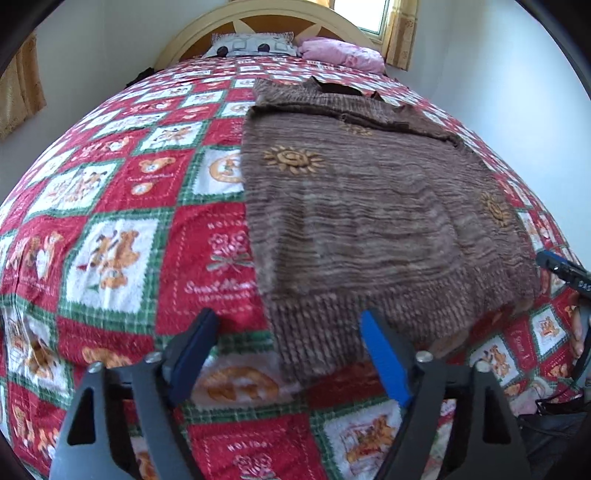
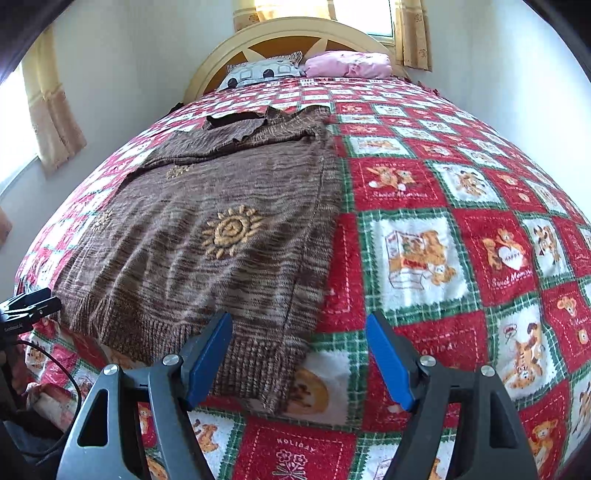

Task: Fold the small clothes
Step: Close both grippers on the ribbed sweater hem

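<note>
Blue-padded, your left gripper and right gripper stand apart and empty over the near hem corners of the brown knit sweater, seemingly flat on the checked bedspread: soft, limp, stretchy; pinch the ribbing.

A brown knit sweater with embroidered suns lies flat on a red-and-green teddy-bear quilt. The left gripper hangs over its near hem corner, jaws apart, seemingly not touching it. Pillows sit by the headboard.
</note>
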`<state>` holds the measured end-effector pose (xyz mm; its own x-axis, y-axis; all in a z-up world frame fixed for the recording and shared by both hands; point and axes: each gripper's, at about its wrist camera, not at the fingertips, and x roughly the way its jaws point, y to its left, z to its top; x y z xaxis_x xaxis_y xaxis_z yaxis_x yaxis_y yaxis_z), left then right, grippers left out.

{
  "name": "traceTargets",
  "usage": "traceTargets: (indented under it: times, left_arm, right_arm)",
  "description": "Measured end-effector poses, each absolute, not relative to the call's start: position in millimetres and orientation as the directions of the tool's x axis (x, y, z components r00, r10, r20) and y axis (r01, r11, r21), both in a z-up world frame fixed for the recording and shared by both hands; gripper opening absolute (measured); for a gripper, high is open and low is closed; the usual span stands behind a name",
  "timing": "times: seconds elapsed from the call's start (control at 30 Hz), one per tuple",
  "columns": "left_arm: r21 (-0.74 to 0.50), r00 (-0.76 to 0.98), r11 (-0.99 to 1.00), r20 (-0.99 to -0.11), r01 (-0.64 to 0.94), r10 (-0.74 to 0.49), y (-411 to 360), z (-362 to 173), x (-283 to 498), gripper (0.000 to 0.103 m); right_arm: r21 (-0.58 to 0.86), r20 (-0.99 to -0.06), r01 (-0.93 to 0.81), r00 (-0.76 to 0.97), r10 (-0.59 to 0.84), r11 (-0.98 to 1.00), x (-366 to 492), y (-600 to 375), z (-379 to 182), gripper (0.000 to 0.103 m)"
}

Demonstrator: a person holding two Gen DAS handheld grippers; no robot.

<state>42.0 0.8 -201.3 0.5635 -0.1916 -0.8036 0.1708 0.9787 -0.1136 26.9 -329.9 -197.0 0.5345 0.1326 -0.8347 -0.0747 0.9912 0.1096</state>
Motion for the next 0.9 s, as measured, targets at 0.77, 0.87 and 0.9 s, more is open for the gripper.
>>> traceTargets:
  times: [0.77,0.87,0.9]
  left_arm:
    - [-0.186,0.529,0.959,-0.803,0.214,-0.274,1,-201,33,0.015]
    - [-0.193,0.529,0.959,-0.803,0.207,-0.276,0,-202,34,0.019]
    - [-0.193,0.529,0.959,-0.802,0.209,-0.277,0,-202,34,0.02]
  right_arm:
    - [0.218,-0.858,-0.054,0.465,0.218,0.974,14,-350,-209,0.056]
    - [0.229,-0.856,-0.05,0.464,0.225,0.972,13,-350,-208,0.056]
    - [0.238,-0.855,-0.06,0.461,0.238,0.969,13,-348,-208,0.056]
